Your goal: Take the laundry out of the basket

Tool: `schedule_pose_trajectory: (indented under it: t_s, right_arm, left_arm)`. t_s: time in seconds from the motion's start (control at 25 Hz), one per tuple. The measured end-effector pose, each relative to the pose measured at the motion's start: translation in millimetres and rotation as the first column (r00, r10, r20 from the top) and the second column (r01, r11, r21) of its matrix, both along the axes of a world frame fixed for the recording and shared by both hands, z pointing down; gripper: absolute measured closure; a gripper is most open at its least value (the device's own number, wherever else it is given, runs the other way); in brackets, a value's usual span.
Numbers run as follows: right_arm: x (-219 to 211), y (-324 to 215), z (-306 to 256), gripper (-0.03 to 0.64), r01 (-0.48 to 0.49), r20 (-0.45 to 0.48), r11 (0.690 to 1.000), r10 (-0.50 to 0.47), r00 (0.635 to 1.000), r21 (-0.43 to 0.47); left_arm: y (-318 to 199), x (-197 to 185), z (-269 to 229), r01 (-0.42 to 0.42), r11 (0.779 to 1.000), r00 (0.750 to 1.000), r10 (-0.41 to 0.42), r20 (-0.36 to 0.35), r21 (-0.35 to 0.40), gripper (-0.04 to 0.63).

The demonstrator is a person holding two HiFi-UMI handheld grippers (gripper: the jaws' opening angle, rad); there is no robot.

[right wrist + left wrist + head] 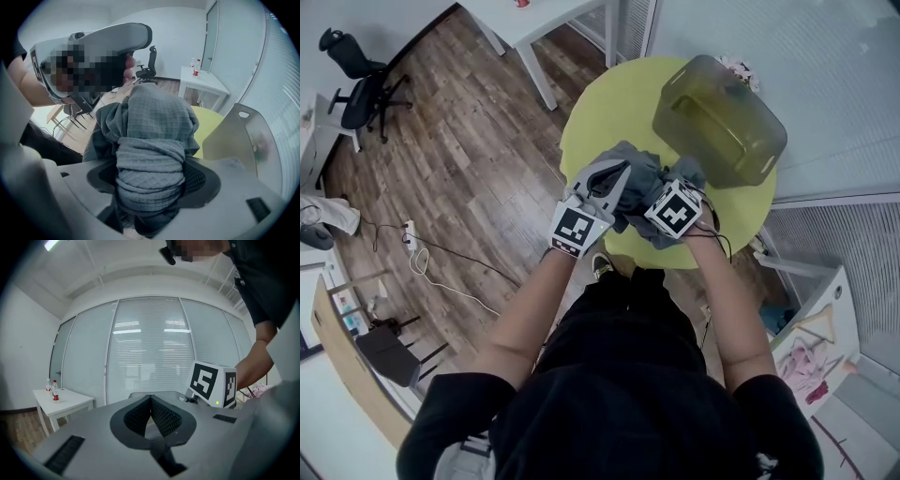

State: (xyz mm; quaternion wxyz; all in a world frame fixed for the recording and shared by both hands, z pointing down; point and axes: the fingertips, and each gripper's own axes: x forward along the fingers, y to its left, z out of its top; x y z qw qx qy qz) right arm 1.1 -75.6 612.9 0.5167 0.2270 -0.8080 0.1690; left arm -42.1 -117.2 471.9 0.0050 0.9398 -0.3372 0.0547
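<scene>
Laundry here is a single grey waffle-weave cloth [150, 136], bunched into a thick roll and pinched across its middle by the right hand-held gripper [151, 180], whose jaws stand apart only by the thickness of the wad they squeeze. It hangs clear of the translucent olive basket [722, 108] and is held over the near edge of the round yellow table [591, 141], close to the person's body, so it seems to be out already and gathered up for setting down. The basket sits toward the far side of the table, apparently tipped on its side, though the steep angle makes that hard to confirm. The left hand-held gripper [151, 404] has its ribbed pads pressed together at the tips with nothing between them; it sits just beside the cloth, probably ready to take a second hold and spread the fabric. As for writing, the marker cube [213, 383] carries only black-and-white square patterns, no words, and the two red-labelled bottles [53, 390] on the white side table [70, 404] are too small to read.
</scene>
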Motion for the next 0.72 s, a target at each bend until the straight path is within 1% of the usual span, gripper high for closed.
schedule_pose_trajectory:
  t_s: [0.08, 0.16, 0.36, 0.72]
  right_arm:
    - [4, -1, 15, 0.252, 0.008, -0.01, 1.0, -0.008, 1.0, 0.004]
    - [7, -3, 26, 0.252, 0.02, -0.019, 1.0, -0.02, 1.0, -0.005]
    - [17, -5, 57, 0.252, 0.044, -0.035, 0.998, -0.045, 0.998, -0.033]
    - [28, -10, 122, 0.252, 0.034, -0.025, 0.998, -0.035, 0.999, -0.056]
  left_arm:
    - [-2, 4, 13, 0.005, 1.0, 1.0, -0.005, -0.016, -0.024, 0.586]
    - [-5, 10, 25, 0.006, 0.999, 1.0, -0.007, -0.018, -0.04, 0.586]
    - [-10, 24, 50, 0.004, 0.997, 1.0, -0.003, 0.014, -0.073, 0.586]
    - [-14, 36, 102, 0.053, 0.985, 0.998, -0.048, 0.033, -0.166, 0.586]
